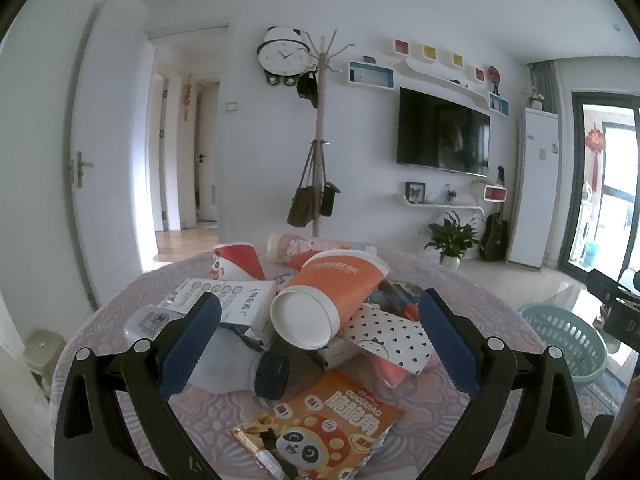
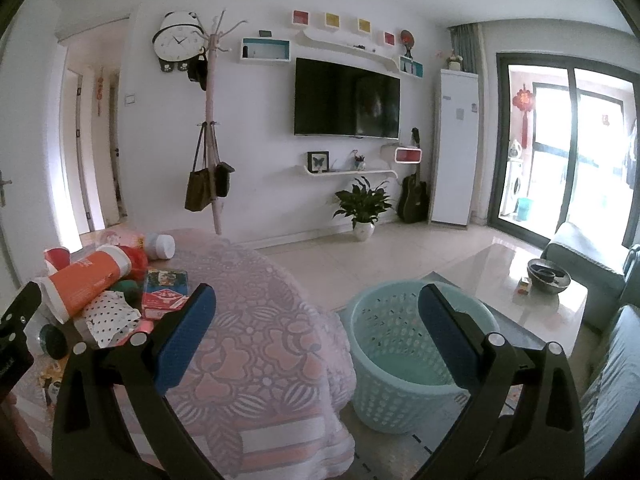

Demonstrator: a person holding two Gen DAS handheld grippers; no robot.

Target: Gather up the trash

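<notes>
My left hand-held gripper (image 1: 320,324) hangs wide open over the heap of trash on the desk (image 1: 472,280), with nothing between its pads. The orange cup (image 1: 332,288) lies on its side at the top of the heap, its white base turned toward me, propped on a polka-dot cup (image 1: 394,336) at its 4 o'clock and a white carton (image 1: 240,300) at its 9 o'clock. A plastic bottle (image 1: 236,364) with a dark cap lies just in front at 7 o'clock, and the snack wrapper (image 1: 320,424) at 6 o'clock.

My right hand-held gripper (image 2: 316,340) is spread open too and empty, held over the desk edge with the green basket (image 2: 400,364) on the floor at its 3 o'clock.

I judge the risk is the stack itself: if I close on the orange cup off-centre, it could roll and knock its neighbours loose, perhaps over the rounded desk edge. Too hard a squeeze would crush it. The wrapper lies flat, so my pads may slide over it.
</notes>
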